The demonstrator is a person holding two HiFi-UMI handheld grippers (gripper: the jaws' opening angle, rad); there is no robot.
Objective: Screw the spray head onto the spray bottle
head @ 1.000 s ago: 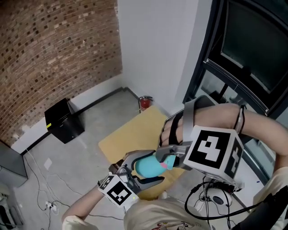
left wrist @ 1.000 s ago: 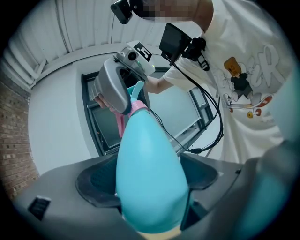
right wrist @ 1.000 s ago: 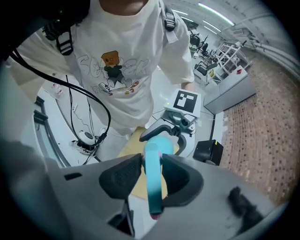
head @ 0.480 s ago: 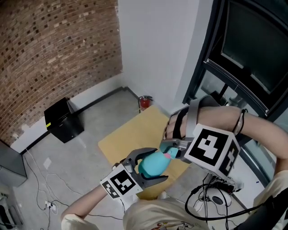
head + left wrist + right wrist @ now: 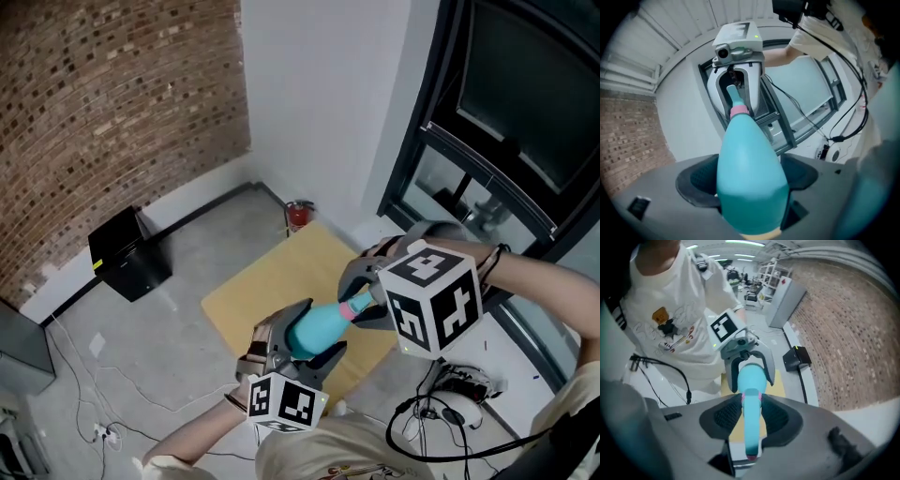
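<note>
Below: open air down to yellow board (image 5: 246, 298).
Left: free, black box (image 5: 129, 253) well off.
Right: window frame (image 5: 441, 159) walls it off.
Middle: spray bottle (image 5: 319, 323), spray head (image 5: 353, 306) bridge left gripper (image 5: 311, 337) to right gripper (image 5: 367, 304).

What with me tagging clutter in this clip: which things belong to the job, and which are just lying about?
Job: spray bottle, gripped by the left gripper; spray head, gripped by the right gripper.
Lying about: black box, red fire extinguisher, yellow mat, cables.
</note>
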